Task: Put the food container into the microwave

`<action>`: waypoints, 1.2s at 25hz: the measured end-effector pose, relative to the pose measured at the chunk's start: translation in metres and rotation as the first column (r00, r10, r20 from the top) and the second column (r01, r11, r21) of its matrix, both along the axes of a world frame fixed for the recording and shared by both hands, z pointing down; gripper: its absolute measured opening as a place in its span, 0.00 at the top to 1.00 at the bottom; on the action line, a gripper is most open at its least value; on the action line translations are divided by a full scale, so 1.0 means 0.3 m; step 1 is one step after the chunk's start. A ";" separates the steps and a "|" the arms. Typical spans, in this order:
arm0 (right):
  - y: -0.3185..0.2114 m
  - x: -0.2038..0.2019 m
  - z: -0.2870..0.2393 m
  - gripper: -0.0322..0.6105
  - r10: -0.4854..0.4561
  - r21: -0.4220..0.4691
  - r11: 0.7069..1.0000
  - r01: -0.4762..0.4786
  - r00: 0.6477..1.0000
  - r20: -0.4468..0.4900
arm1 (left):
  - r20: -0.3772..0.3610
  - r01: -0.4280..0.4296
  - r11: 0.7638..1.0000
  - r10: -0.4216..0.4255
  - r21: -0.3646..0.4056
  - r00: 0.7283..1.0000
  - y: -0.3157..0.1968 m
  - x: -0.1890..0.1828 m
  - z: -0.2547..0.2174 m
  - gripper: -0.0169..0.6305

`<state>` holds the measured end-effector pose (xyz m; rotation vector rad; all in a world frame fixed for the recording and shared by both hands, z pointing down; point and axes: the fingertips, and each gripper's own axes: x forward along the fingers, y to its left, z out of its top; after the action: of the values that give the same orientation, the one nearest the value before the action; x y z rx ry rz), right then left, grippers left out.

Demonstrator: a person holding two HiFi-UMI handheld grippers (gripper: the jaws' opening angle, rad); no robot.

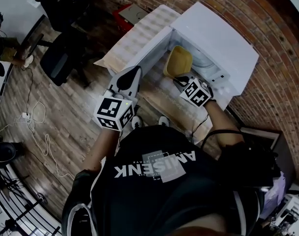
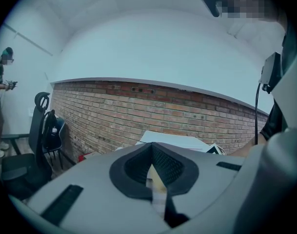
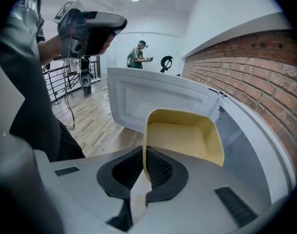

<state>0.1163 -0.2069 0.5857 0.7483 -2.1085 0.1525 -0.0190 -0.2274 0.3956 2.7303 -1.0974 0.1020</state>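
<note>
The white microwave (image 1: 223,38) stands with its door (image 3: 153,99) swung open, and its cavity (image 3: 250,145) opens to the right. A yellow food container (image 1: 178,62), empty and tilted, hangs at the microwave's mouth. My right gripper (image 1: 182,80) is shut on the container's near wall (image 3: 144,140), and the container's yellow tub (image 3: 185,135) rises above the jaws. My left gripper (image 1: 134,73) is held up left of the microwave, shut, with nothing in it. In the left gripper view it (image 2: 151,152) points toward the brick wall, with the microwave top (image 2: 172,139) just beyond it.
A brick wall (image 1: 267,18) runs behind the microwave. Black office chairs (image 1: 61,58) and loose cables (image 1: 39,114) are on the wooden floor to the left. A pale surface (image 1: 139,31) lies beside the open door. A person (image 3: 138,56) stands far off.
</note>
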 end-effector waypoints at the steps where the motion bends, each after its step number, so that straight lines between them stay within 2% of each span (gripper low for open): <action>1: -0.014 0.013 0.009 0.88 0.009 0.002 1.000 -0.009 1.000 -0.011 | -0.002 0.005 1.000 -0.005 0.000 1.000 -0.002 -0.003 0.000 0.95; 8: -0.119 0.119 0.064 0.88 0.112 0.022 0.994 -0.110 0.991 -0.078 | 0.009 0.041 0.999 -0.041 -0.005 0.999 -0.013 -0.002 -0.003 0.95; 21: -0.294 0.252 0.143 0.88 0.254 0.045 0.967 -0.250 0.961 -0.107 | 0.039 0.096 0.995 -0.097 0.011 0.995 -0.018 -0.008 -0.014 0.95; 30: -0.384 0.345 0.195 0.88 0.374 0.093 0.927 -0.363 0.915 -0.155 | 0.053 0.114 0.993 -0.115 0.010 0.992 -0.021 -0.021 -0.025 0.95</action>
<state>0.2197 -0.3222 0.6443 1.1542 -1.7997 0.2192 -0.0254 -0.2336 0.3881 2.6776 -1.2685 0.1553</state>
